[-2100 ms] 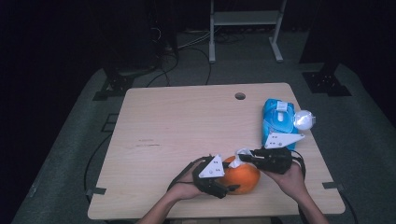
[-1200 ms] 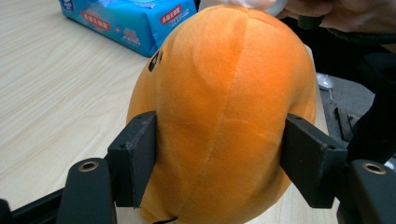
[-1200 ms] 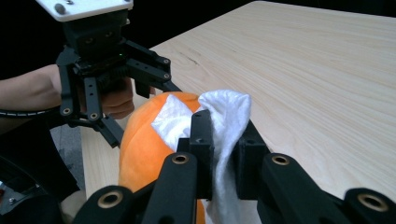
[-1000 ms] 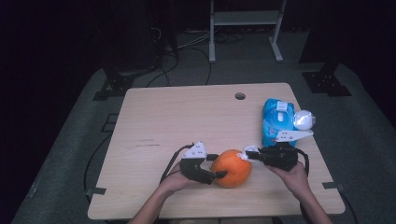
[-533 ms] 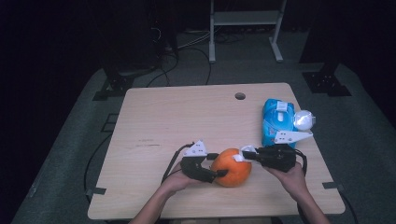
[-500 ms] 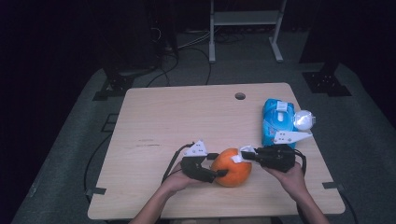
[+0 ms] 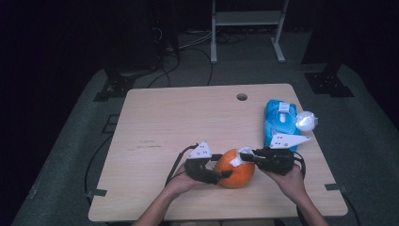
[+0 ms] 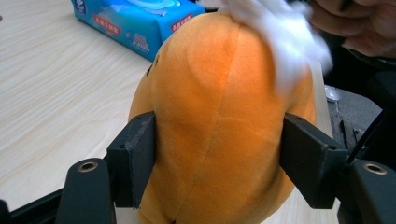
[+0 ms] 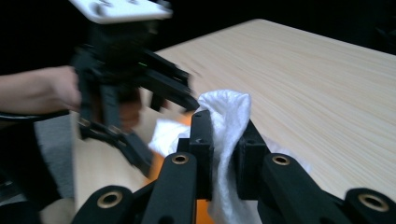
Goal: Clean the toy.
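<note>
**Desk:** Where is the round orange plush toy [image 7: 235, 168]?

**Photographer:** Near the front edge of the light wooden table [image 7: 179, 117], a little right of centre. The left gripper [image 7: 220, 173] clamps it, one black jaw pressed into each flank, as the left gripper view shows [image 8: 219, 121].

**Desk:** And the other claw?

**Photographer:** The right gripper [image 7: 245, 157] is closed on a crumpled white wipe [image 9: 226, 140], pinched between its jaws and lying against the toy's top.

**Desk:** Anything changed from two seconds ago?

**Photographer:** Yes. Then the left gripper sat at the toy's near side, closer to the table's front edge. It now comes in from the toy's left. Over the last second the toy and both grips look the same.

**Desk:** Surroundings?

**Photographer:** A blue soft pack of wet wipes [image 7: 280, 120] lies toward the right edge, a white ball-like object [image 7: 306, 121] just beside it.
</note>
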A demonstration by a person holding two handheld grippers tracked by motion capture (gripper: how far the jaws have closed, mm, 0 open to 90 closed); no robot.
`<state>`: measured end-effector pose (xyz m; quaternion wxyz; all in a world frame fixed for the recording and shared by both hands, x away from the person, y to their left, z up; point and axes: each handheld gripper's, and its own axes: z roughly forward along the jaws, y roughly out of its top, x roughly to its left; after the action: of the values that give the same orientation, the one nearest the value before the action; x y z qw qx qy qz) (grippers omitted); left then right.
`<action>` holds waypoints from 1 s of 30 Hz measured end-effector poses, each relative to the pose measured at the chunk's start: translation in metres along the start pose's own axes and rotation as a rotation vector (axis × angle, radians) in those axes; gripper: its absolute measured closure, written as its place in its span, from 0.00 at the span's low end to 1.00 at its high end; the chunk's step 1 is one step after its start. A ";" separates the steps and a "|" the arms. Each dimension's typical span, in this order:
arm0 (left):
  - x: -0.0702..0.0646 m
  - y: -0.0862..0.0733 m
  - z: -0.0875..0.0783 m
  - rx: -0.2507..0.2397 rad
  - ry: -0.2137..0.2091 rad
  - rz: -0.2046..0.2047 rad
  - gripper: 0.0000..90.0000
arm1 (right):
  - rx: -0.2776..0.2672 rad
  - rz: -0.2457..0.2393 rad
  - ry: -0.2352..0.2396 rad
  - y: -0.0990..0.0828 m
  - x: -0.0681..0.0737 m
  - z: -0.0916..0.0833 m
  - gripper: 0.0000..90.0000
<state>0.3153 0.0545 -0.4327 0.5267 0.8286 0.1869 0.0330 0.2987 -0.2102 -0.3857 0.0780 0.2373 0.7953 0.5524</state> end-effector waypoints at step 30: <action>0.005 -0.006 0.003 -0.025 -0.044 0.104 0.18 | 0.027 -0.048 -0.050 -0.002 0.001 -0.002 0.88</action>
<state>0.3192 0.0560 -0.4399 0.5383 0.8312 0.1315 0.0447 0.2966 -0.2119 -0.3870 0.1080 0.2328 0.8061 0.5332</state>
